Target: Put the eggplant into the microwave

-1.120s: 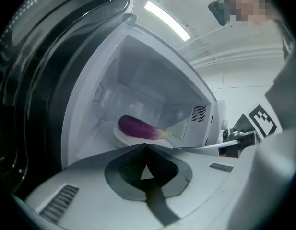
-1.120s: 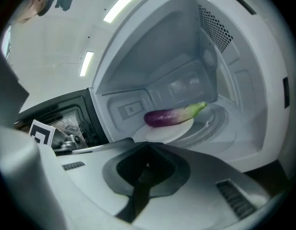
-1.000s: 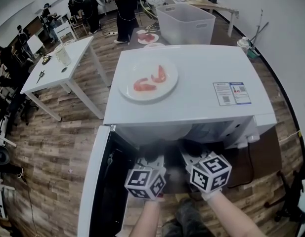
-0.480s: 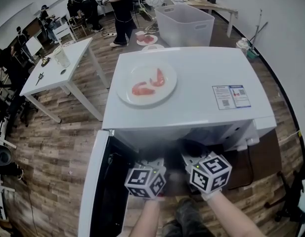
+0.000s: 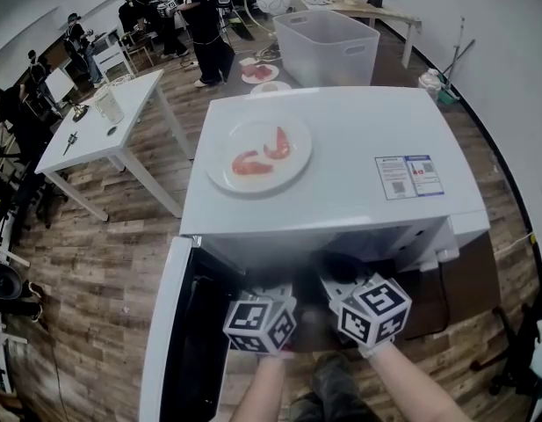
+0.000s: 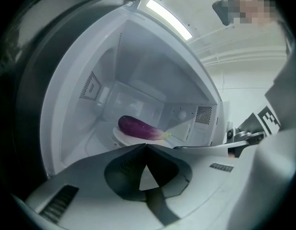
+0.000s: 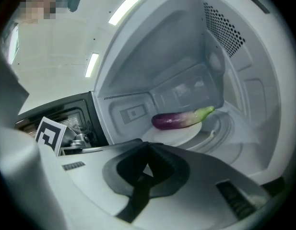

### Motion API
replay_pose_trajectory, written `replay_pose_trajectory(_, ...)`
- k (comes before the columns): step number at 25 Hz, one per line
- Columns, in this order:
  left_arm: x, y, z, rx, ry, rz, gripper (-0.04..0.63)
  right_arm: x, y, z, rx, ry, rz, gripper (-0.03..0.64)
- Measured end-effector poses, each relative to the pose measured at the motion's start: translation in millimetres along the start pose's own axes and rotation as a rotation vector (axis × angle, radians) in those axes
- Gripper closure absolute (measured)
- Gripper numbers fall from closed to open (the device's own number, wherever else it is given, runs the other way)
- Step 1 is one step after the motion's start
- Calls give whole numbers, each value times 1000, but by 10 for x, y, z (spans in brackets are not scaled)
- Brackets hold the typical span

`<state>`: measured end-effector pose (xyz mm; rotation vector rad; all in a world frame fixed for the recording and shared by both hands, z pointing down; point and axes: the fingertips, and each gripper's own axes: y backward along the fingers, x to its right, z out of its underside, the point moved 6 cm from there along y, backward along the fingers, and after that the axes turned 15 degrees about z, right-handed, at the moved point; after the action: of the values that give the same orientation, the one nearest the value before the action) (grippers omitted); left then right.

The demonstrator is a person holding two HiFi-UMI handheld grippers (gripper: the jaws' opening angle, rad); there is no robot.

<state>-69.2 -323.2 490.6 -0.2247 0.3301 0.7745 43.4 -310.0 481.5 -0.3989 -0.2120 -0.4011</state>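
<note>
A white microwave oven (image 5: 358, 139) is seen with its door (image 5: 165, 323) swung open toward the left. The long purple eggplant with a pale green stem (image 6: 138, 127) (image 7: 179, 120) is found inside the cavity, laid flat on a round white plate (image 6: 123, 138) (image 7: 179, 134) at the middle of the cavity floor, nearer the back wall than the open front edge. Its stem end is turned toward the right wall.

The left tongs (image 6: 146, 146) are closed tip to tip, and nothing is held between them. The right tongs (image 7: 148, 145) are likewise drawn fully together and empty. Both are held side by side at the front edge of the opening and aimed into the cavity. The eggplant is untouched by either pair: it lies beyond the tips, apart from them, a little left of the left tongs' tip in the left gripper view and up to the right of the right tongs' tip in the right gripper view.

On the microwave's top, toward its left edge, a second round white plate (image 5: 288, 172) carrying red food pieces (image 5: 249, 163) is set. A printed label (image 5: 409, 174) is stuck near the top's right edge.
</note>
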Motion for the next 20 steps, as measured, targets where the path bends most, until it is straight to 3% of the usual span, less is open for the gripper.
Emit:
replay_pose_trajectory(9,71,30,-9,31,-3,13,595,10,60,24,3,22,-7,615)
replay_pose_trajectory(20,473,283,-73,38,-25,52,595,-188,394,-85,20,51,-12,617)
